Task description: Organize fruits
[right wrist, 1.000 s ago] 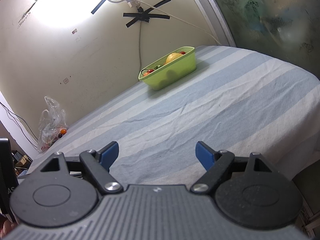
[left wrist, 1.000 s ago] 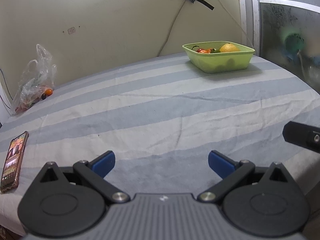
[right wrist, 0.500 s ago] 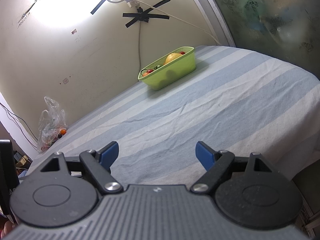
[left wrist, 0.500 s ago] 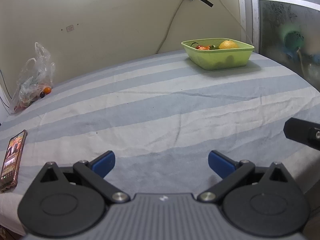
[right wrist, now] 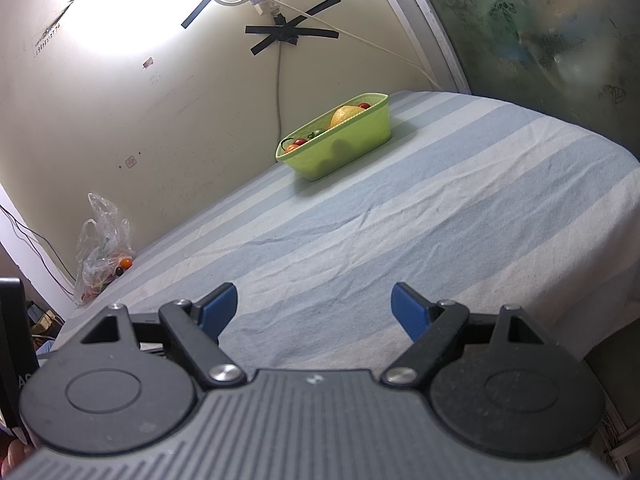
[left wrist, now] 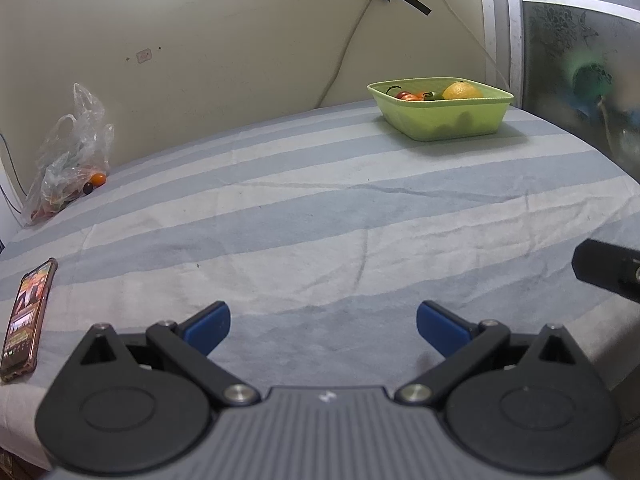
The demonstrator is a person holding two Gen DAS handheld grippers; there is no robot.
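A light green basket stands at the far side of the striped cloth, near the wall. In it lie a yellow-orange citrus fruit and small red tomatoes. A clear plastic bag with small fruits lies at the far left by the wall. My left gripper is open and holds nothing, low over the near part of the cloth. My right gripper is open and empty too, far from the basket.
A phone in a reddish case lies at the left edge of the cloth. A dark part of the other gripper shows at the right edge of the left wrist view. The striped cloth drops off at the right.
The left wrist view has shifted slightly; the basket sits a little lower and more side-on than a second ago. The right gripper has hardly moved. Both stay open.
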